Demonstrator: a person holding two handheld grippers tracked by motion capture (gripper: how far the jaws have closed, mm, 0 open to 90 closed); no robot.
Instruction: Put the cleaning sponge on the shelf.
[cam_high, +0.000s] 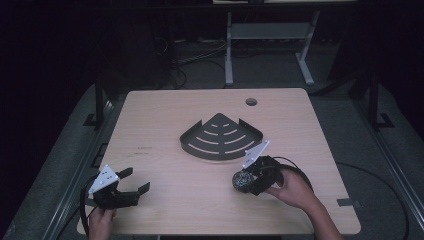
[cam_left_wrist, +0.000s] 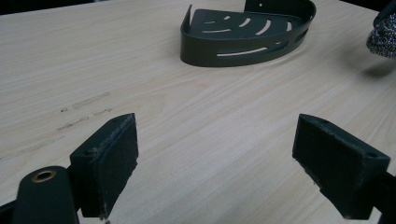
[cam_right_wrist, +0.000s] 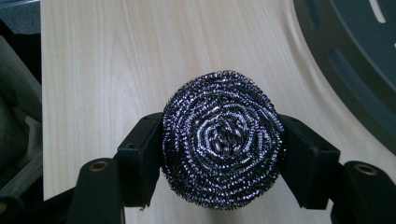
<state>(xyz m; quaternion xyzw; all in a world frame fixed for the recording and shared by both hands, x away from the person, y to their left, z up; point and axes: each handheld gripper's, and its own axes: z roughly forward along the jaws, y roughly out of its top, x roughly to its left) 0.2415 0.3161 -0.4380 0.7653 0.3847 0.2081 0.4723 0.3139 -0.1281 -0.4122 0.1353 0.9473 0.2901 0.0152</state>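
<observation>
Dim room, grey floor (cam_high: 350, 125), white-legged desk (cam_high: 270, 35)

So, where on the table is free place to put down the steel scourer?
Bare wood lies between the left gripper and the scourer, and left of the corner basket. The basket floor is empty too. The right gripper crowds the front right.

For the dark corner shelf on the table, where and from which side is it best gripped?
Probably the corner shelf by its curved front wall, coming from above on the person's side: that thin upright wall faces the grippers and fits between jaws, while the slotted base lies flat on the table.
</observation>
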